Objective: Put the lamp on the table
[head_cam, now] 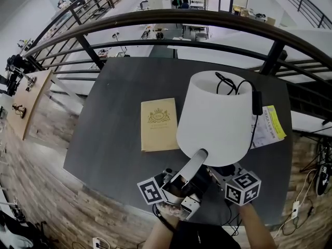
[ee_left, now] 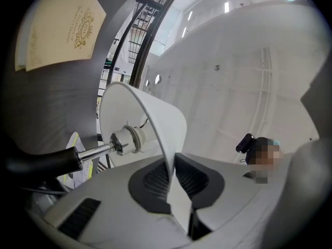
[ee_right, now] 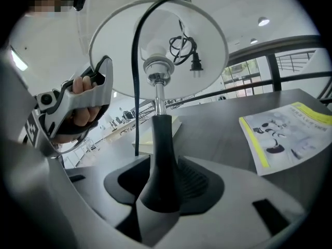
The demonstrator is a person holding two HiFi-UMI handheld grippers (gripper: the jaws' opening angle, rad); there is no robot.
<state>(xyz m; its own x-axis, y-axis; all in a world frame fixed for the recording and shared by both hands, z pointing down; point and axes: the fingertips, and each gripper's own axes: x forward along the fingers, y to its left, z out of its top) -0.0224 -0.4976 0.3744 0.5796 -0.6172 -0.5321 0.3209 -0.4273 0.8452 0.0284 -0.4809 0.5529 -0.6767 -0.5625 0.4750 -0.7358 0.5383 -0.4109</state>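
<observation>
The lamp has a white shade (head_cam: 215, 113) and stands over the near right part of the dark table (head_cam: 119, 87). Its black cord and plug (head_cam: 231, 84) are bundled inside the shade. My left gripper (head_cam: 201, 153) reaches up from the near edge and is shut on the shade's lower rim (ee_left: 171, 160), which runs between its pads. My right gripper (ee_right: 161, 191) is shut on the lamp's black stem (ee_right: 158, 154), below the metal tube and socket (ee_right: 155, 71). In the head view the shade hides the right gripper's jaws and the lamp's foot.
A tan book (head_cam: 158, 123) lies flat left of the lamp. A printed leaflet with a yellow edge (head_cam: 270, 124) lies to its right. A dark metal railing (head_cam: 207, 19) curves behind the table's far edge, with a lower floor beyond. Brick-pattern flooring lies to the left.
</observation>
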